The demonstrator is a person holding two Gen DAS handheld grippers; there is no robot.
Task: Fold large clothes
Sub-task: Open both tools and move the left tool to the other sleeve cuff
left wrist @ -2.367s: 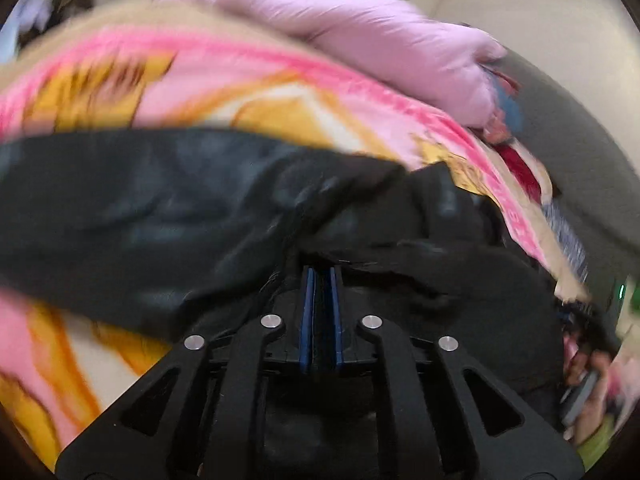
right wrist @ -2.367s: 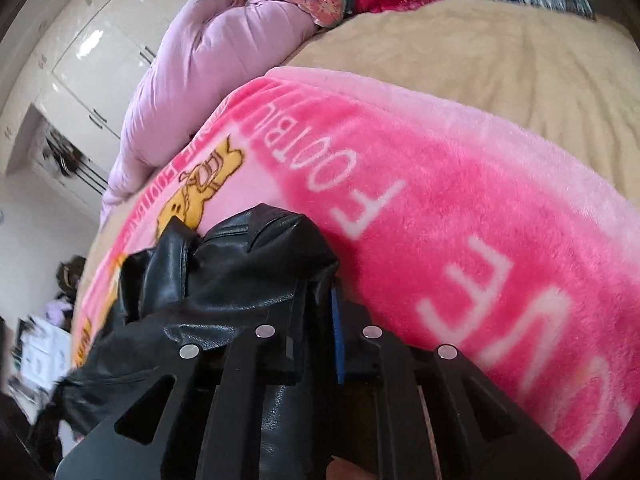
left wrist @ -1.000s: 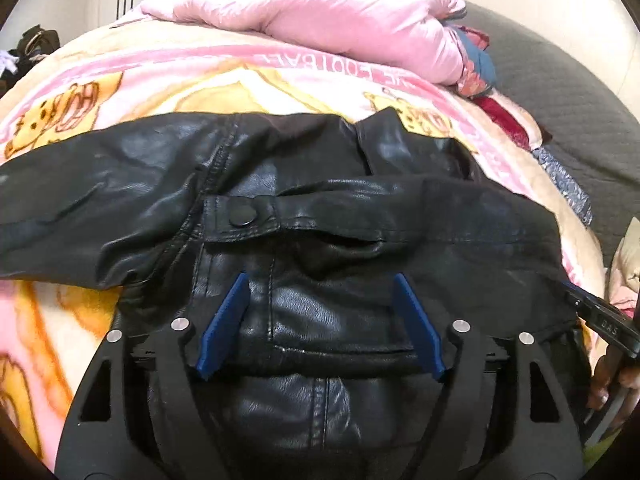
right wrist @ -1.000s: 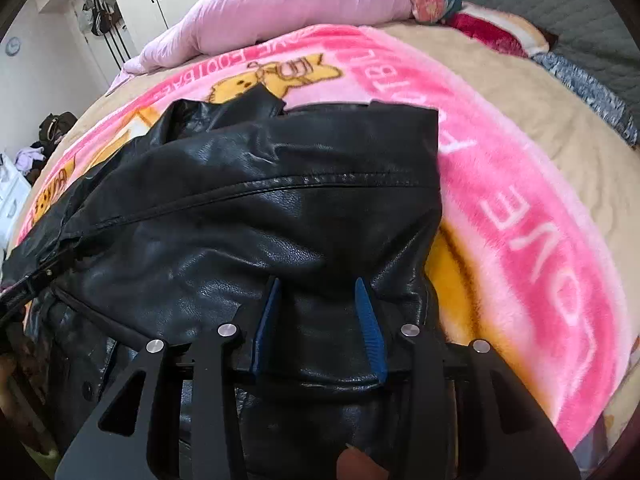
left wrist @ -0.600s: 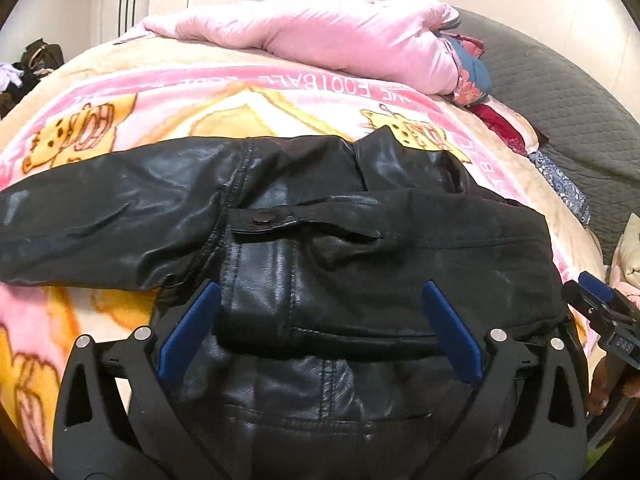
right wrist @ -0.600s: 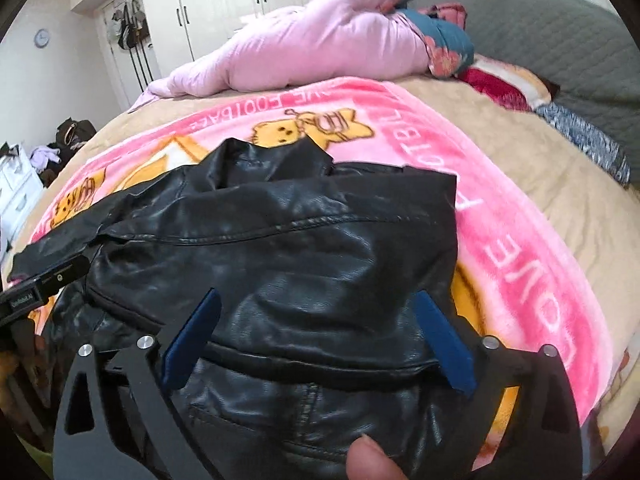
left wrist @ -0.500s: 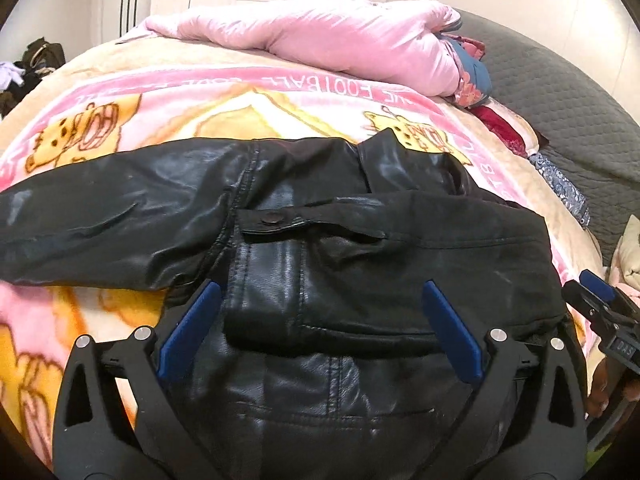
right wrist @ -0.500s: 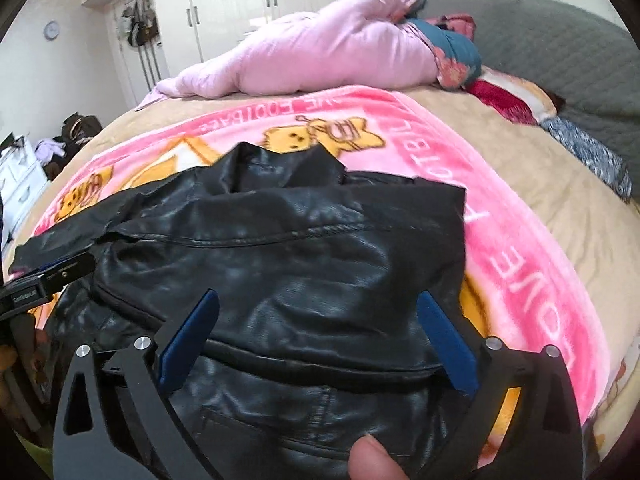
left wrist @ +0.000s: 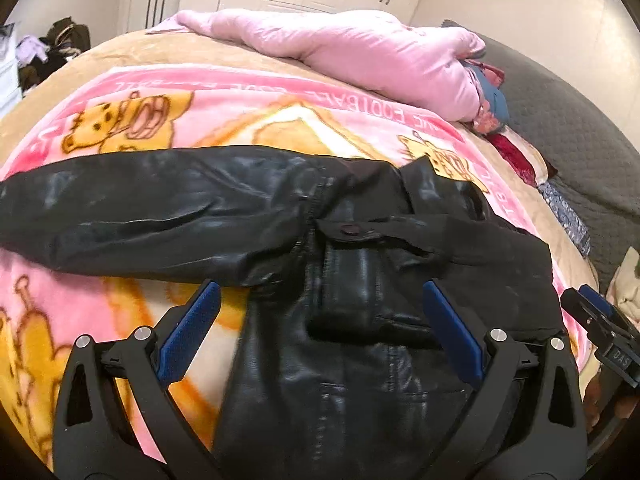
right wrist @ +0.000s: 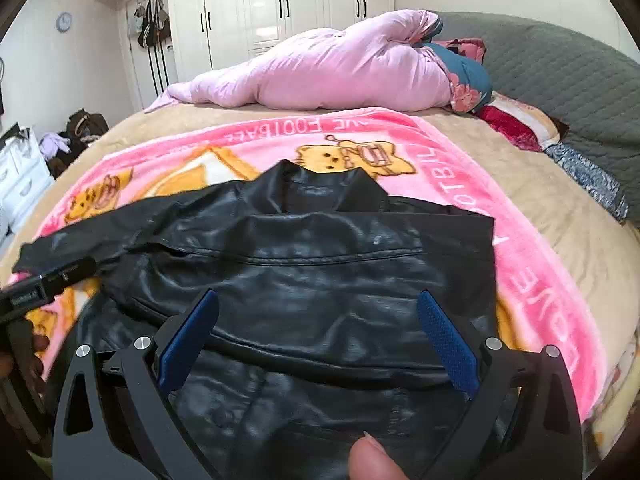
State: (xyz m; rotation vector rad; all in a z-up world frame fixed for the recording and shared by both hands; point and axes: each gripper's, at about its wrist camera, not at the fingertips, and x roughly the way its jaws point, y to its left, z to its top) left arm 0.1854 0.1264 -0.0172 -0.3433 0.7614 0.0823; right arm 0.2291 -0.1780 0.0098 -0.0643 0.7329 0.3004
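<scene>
Left wrist view: the left gripper (left wrist: 318,320) points downward over the black leather jacket (left wrist: 360,264); its jaws have just been opening and stand wide apart, gripping nothing; the jacket lies on the pink blanket (left wrist: 248,108) on the bed (left wrist: 132,54), one sleeve (left wrist: 132,208) stretched out to the left; the right gripper (left wrist: 600,328) shows at the right edge.

Right wrist view: the right gripper (right wrist: 318,332) tilts down over the jacket's folded side; its jaws, likewise just opened, stand apart and empty; a fingertip (right wrist: 370,460), probably a thumb, shows at the bottom edge.
</scene>
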